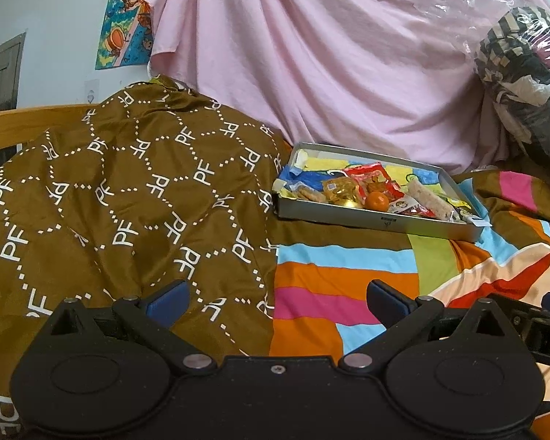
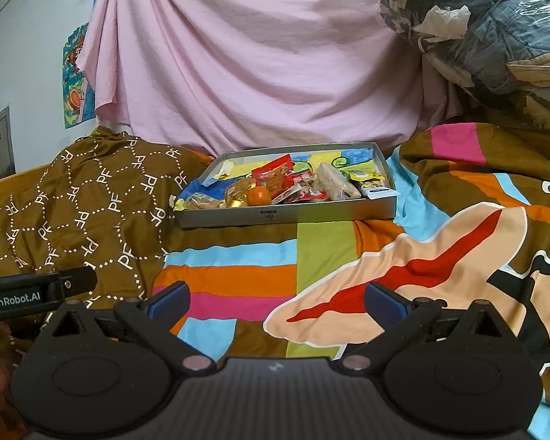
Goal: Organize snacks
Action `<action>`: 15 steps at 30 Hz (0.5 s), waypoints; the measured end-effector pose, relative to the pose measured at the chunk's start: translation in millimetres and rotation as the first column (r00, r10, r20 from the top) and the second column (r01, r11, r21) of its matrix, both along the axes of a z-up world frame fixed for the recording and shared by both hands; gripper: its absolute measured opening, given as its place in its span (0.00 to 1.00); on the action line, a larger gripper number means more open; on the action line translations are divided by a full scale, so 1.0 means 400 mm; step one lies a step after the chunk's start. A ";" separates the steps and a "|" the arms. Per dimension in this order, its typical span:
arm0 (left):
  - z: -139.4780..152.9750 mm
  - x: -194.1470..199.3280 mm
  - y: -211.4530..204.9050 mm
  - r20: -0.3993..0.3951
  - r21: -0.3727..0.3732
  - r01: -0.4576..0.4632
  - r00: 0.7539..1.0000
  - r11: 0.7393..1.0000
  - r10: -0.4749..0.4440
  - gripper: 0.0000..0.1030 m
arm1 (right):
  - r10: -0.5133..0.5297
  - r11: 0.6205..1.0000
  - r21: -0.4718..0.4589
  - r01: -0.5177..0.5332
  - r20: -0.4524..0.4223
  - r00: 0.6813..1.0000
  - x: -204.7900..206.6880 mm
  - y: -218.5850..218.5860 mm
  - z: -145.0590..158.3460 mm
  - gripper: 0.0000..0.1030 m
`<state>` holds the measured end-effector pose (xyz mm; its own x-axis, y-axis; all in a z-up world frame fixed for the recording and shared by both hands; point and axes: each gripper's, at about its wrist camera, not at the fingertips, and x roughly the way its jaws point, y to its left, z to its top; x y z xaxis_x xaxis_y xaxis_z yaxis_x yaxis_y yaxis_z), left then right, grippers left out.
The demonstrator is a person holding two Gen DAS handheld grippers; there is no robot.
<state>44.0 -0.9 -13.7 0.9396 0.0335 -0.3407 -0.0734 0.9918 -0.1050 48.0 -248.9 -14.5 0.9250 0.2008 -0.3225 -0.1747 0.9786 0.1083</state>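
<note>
A shallow grey metal tray (image 1: 377, 220) (image 2: 286, 214) rests on the striped bedspread, well ahead of both grippers. It holds a heap of snacks: a small orange fruit (image 1: 377, 200) (image 2: 258, 195), red packets (image 1: 370, 176) (image 2: 275, 174), a blue-wrapped biscuit pack (image 1: 304, 179) (image 2: 201, 187), a pale bar (image 1: 427, 198) (image 2: 333, 181). My left gripper (image 1: 277, 302) is open and empty, low over the bed. My right gripper (image 2: 277, 302) is open and empty too, facing the tray's front wall.
A brown quilt (image 1: 128, 190) (image 2: 80, 198) printed with white letters is bunched left of the tray. Pink cloth (image 1: 311, 55) (image 2: 256, 55) hangs behind. A plastic-wrapped bundle of clothes (image 1: 524, 73) (image 2: 476, 25) sits at the right. The colourful bedspread (image 1: 348, 278) (image 2: 348, 256) lies between grippers and tray.
</note>
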 end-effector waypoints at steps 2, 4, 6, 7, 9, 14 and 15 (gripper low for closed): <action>0.000 -0.001 -0.001 -0.003 -0.001 0.002 1.000 1.000 -0.002 0.99 | 0.001 1.000 -0.001 -0.001 0.000 1.000 -0.001 0.001 0.000 1.00; 0.000 -0.002 -0.003 -0.006 0.003 -0.003 1.000 1.000 0.003 0.99 | 0.004 1.000 -0.003 -0.004 0.000 1.000 -0.001 0.002 -0.001 1.00; -0.001 -0.002 -0.003 -0.010 0.005 -0.011 1.000 1.000 0.011 0.99 | 0.007 1.000 -0.006 -0.007 0.000 1.000 0.000 0.002 -0.001 1.00; -0.001 -0.002 -0.002 -0.011 0.004 -0.013 1.000 1.000 0.013 0.99 | 0.009 1.000 -0.007 -0.009 0.000 1.000 0.000 0.002 -0.001 1.00; -0.002 -0.001 0.001 -0.014 0.002 -0.019 1.000 1.000 0.019 0.99 | 0.013 1.000 -0.008 -0.013 -0.001 1.000 0.000 0.003 -0.001 1.00; -0.003 -0.001 0.005 -0.019 -0.009 -0.028 0.999 1.000 0.028 0.99 | 0.018 1.000 -0.009 -0.018 -0.003 1.000 0.001 0.000 -0.001 1.00; -0.003 -0.001 0.005 -0.019 -0.010 -0.028 0.999 1.000 0.028 0.99 | 0.019 1.000 -0.009 -0.019 -0.004 1.000 0.002 0.000 -0.001 1.00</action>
<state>43.6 1.2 -14.8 0.9316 0.0561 -0.3591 -0.1033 0.9881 -0.1137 48.8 -248.8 -15.1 0.9196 0.2153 -0.3285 -0.1929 0.9761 0.0998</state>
